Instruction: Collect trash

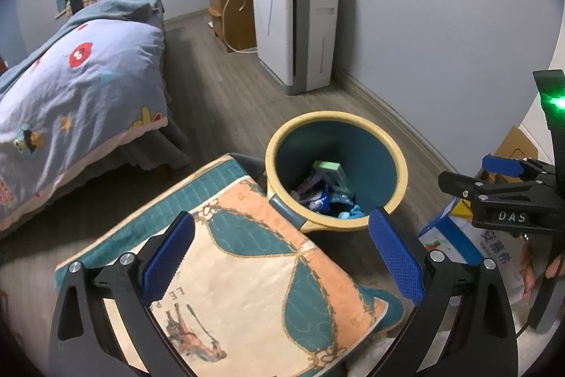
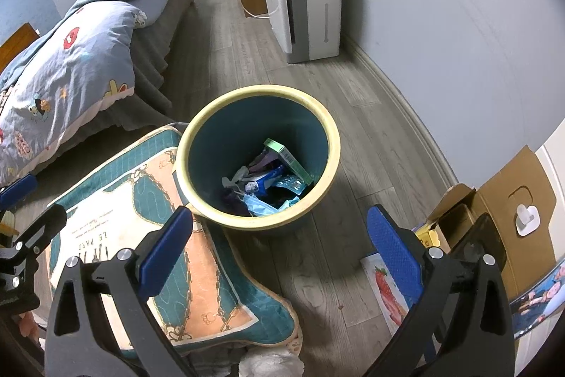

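A round bin (image 1: 279, 133) with a cream rim and teal inside stands on the wood floor; it also shows in the right wrist view (image 2: 332, 136). It holds trash (image 2: 272, 182): a green box, a blister pack, a blue mask, wrappers. My left gripper (image 1: 282, 253) is open and empty, above a patterned cushion (image 1: 247, 288) just short of the bin. My right gripper (image 2: 280, 249) is open and empty, just short of the bin over the floor and cushion edge (image 2: 183, 288). The right gripper also shows at the right edge of the left wrist view (image 1: 501, 186).
A bed with a blue quilt (image 1: 77, 80) lies at the left. A white air purifier (image 1: 300, 27) stands by the far wall beside a wooden cabinet (image 1: 233, 9). Cardboard boxes (image 2: 501, 211) and printed packaging (image 2: 388, 292) lie to the right of the bin.
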